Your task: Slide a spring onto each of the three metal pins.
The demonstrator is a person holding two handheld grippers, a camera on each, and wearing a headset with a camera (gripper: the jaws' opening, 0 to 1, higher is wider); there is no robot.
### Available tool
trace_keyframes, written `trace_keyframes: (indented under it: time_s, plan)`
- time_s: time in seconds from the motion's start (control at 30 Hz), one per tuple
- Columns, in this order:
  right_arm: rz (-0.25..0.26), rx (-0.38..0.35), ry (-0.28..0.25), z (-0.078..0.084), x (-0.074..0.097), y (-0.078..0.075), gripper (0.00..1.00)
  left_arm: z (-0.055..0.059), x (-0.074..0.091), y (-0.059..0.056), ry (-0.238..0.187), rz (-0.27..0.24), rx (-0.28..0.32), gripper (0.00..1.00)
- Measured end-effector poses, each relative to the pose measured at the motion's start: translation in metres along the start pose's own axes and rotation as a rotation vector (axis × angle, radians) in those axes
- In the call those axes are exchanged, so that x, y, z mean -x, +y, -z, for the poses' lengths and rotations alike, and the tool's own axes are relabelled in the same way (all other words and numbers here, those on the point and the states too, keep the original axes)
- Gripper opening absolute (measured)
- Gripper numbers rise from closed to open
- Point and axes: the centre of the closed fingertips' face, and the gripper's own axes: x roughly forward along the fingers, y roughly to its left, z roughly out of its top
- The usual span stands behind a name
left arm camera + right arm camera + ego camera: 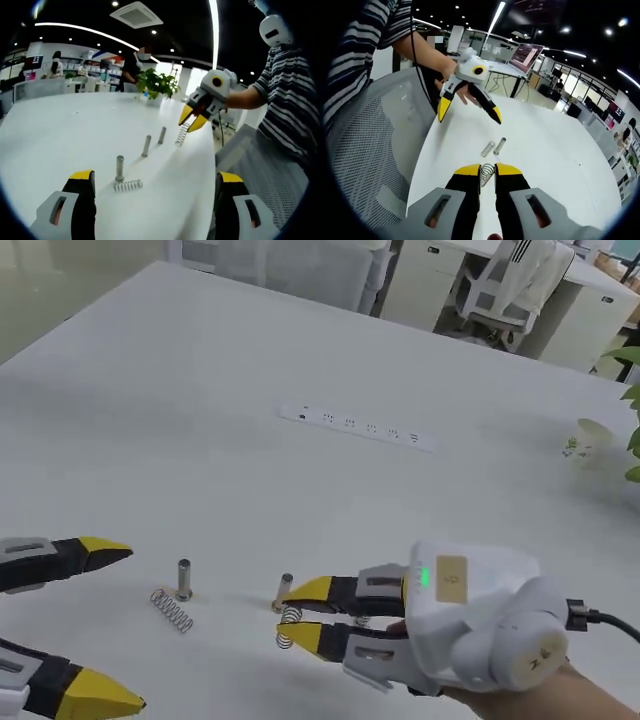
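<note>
white power strip [357, 427] on the table [200, 390], paper cup [586, 438] beside a leafy plant [157, 82], grey mesh chair [365, 150]

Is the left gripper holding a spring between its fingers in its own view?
No, the left gripper gapes open and empty, while a spring lies on the table beside a pin.

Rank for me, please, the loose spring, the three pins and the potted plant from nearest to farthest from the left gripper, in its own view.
1. Loose spring, lying on the table just ahead; nearest pin stands beside it, too close to call.
2. Middle pin, further along.
3. Far pin, just beyond it.
4. Potted plant, far behind the pins.
</note>
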Motion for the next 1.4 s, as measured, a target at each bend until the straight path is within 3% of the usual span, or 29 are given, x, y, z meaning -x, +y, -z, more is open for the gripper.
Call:
trace_keyframes:
  time_s: [0.3, 0.9, 1.13, 1.4]
  plan:
    - [0.047, -0.017, 0.006, 0.006, 0.001, -0.015, 0.07, 0.0, 0.003, 0.003, -0.007, -0.019, 0.012, 0.98]
    - [0.158, -0.099, -0.028, 0.005, -0.002, -0.061, 0.07, 0.002, 0.013, 0.01, -0.008, -0.043, 0.021, 0.98]
    - [0.169, -0.149, -0.04, 0.008, -0.006, -0.071, 0.07, 0.0, 0.014, 0.011, -0.02, -0.052, 0.029, 0.98]
    - [0.157, -0.147, -0.028, 0.011, -0.013, -0.072, 0.08, 0.0, 0.014, 0.013, -0.019, -0.058, 0.031, 0.98]
